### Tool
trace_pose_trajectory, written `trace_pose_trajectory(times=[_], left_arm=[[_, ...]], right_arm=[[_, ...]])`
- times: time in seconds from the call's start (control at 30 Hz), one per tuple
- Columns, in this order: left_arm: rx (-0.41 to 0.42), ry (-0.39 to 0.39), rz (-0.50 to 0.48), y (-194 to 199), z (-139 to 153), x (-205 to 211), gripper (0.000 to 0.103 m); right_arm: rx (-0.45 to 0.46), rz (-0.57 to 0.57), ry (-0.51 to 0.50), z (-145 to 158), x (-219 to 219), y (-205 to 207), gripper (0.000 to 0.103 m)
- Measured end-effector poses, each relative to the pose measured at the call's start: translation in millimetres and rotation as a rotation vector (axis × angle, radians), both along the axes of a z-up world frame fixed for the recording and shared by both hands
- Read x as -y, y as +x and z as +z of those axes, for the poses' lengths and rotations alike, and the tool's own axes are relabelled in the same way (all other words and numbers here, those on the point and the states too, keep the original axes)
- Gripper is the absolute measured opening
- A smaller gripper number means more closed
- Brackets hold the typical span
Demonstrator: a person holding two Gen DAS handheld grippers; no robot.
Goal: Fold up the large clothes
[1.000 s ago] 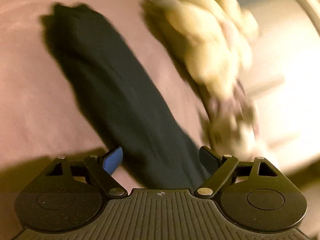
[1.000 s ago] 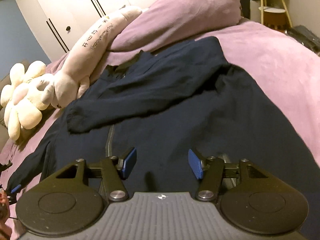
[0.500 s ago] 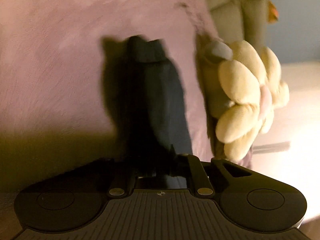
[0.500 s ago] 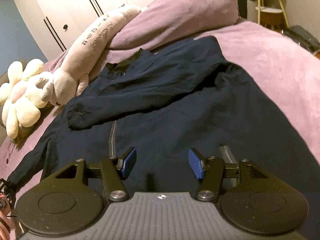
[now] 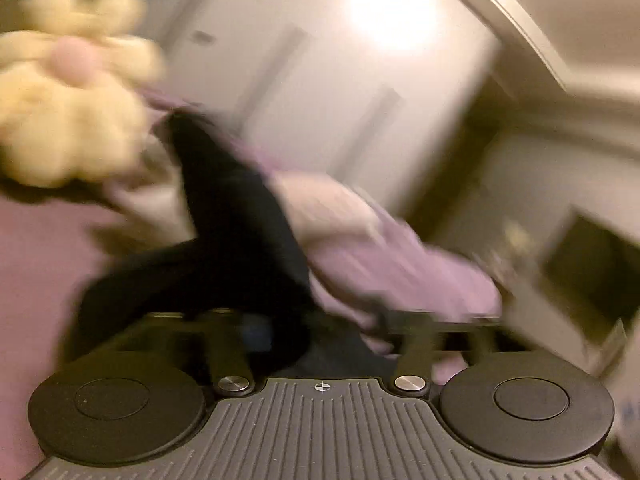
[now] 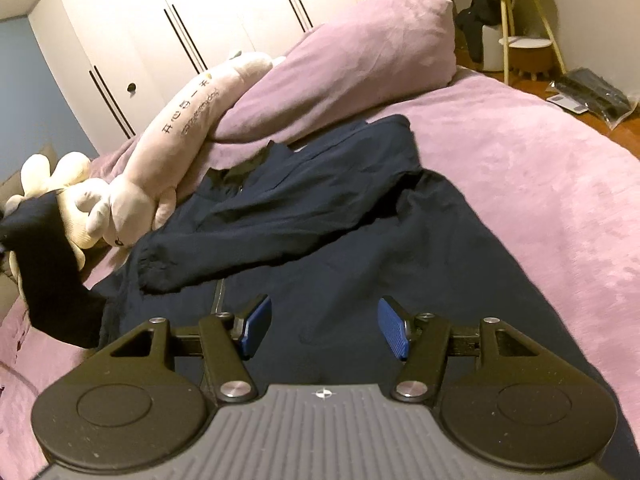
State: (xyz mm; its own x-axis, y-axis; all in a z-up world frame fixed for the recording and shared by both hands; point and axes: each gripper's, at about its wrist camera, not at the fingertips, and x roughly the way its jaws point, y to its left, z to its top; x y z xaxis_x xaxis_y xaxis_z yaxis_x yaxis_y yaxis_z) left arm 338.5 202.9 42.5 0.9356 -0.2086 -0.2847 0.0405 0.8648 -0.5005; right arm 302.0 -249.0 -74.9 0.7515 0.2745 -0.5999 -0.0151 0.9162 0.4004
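A dark navy jacket (image 6: 360, 248) lies spread on the purple bed (image 6: 540, 184), one sleeve (image 6: 248, 252) folded across its chest. My right gripper (image 6: 324, 330) is open and empty, hovering over the jacket's lower front. The jacket's other sleeve (image 6: 48, 256) is lifted off the bed at the far left. In the blurred left wrist view my left gripper (image 5: 316, 344) is shut on that sleeve (image 5: 236, 232), which hangs up in front of the camera.
A long pale plush toy (image 6: 172, 140) and a cream flower plush (image 6: 44, 172) lie at the jacket's left. A purple pillow (image 6: 352, 64) sits behind the collar. White wardrobes (image 6: 168, 32) stand beyond. A yellow side table (image 6: 524, 28) is at the right.
My left gripper closed on the left sleeve and lifted it off the bed, swinging towards the jacket. My right gripper stayed open and barely moved.
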Motion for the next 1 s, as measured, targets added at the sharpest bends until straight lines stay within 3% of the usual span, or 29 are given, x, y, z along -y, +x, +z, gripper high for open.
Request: trace_pose_trajectory(times=[0.1,0.17,0.37,0.5,0.63,0.73,0.87,0.93,0.97,1.0], left_arm=[[-0.069,0.092,-0.069,3.9,-26.2,55.8,0.091],[-0.143,0.109,-0.066,-0.1,-50.1,67.5,0.091],[-0.353,0.127,0.139,-12.5,-114.9,49.7,0.09],[-0.415,0.054,0.231,-17.3,-138.5,21.0,0.09],[-0.466,0.026,0.291,-32.0,-156.4,6.7,0.09],[-0.483,0.009,0.3,-49.3,-170.1,6.0,0.09],[-0.451,0.07,0.288,-58.3,-173.3,12.7,0.091],[-0.45,0.102,0.284,-57.0,-173.6,15.4,0.091],[-0.451,0.107,0.285,-55.7,-174.1,15.9,0.091],[-0.454,0.108,0.287,-53.6,-173.4,16.1,0.091]], right_arm=[[0.0,0.001,0.022,2.1,5.7,3.1,0.06],[-0.009,0.019,0.05,1.2,6.2,11.6,0.06],[-0.119,0.145,0.191,-20.4,-22.6,64.6,0.06],[-0.213,0.227,0.337,-43.2,-62.9,113.6,0.06],[-0.3,0.212,0.486,-71.6,-97.3,148.4,0.059],[-0.342,0.179,0.541,-88.0,-115.0,161.7,0.052],[-0.357,0.163,0.599,-91.5,-127.5,169.9,0.046],[-0.362,0.162,0.605,-92.0,-134.7,173.4,0.037],[-0.355,0.17,0.579,-89.9,-139.3,174.6,0.024],[-0.337,0.18,0.536,-84.2,-143.7,174.0,0.021]])
